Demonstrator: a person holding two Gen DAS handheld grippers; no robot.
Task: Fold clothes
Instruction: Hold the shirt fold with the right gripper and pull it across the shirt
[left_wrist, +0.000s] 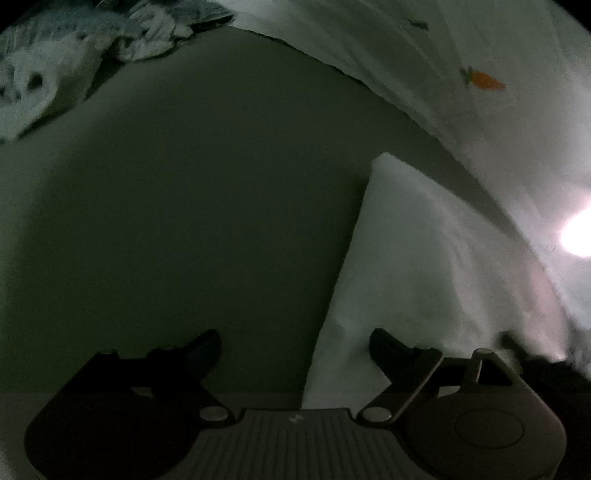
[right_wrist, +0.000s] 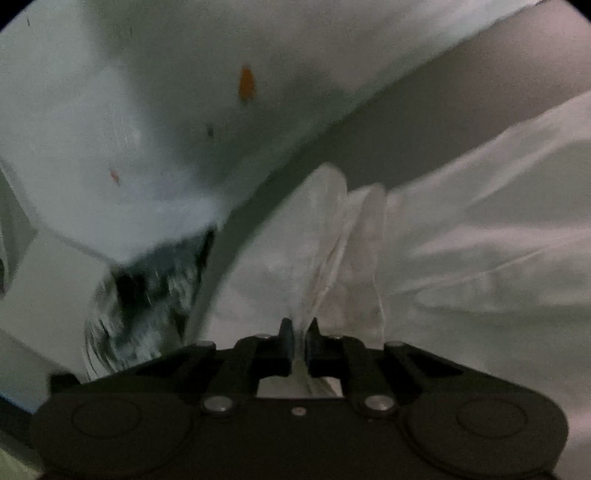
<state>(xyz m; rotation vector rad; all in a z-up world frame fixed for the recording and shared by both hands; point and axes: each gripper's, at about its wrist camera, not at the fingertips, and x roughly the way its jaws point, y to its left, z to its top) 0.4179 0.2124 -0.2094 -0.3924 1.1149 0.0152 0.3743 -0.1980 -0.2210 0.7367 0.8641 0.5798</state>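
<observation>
A white garment with small orange carrot prints (left_wrist: 484, 80) lies spread over a dark green-grey surface (left_wrist: 184, 203). In the left wrist view a white corner of it (left_wrist: 406, 258) runs down between the fingers. My left gripper (left_wrist: 295, 350) stands open; the cloth edge lies between its fingers, beside the right fingertip (left_wrist: 384, 343), unpinched. In the right wrist view my right gripper (right_wrist: 298, 328) is shut on a bunched fold of the white cloth (right_wrist: 343, 236), which rises from the jaws. The garment body (right_wrist: 147, 110) with an orange print (right_wrist: 246, 83) hangs to the upper left.
A pile of crumpled white and grey patterned clothes (left_wrist: 74, 55) sits at the far left in the left wrist view. A dark patterned item (right_wrist: 147, 280) shows under the garment edge in the right wrist view. A bright light glare (left_wrist: 580, 236) sits at the right edge.
</observation>
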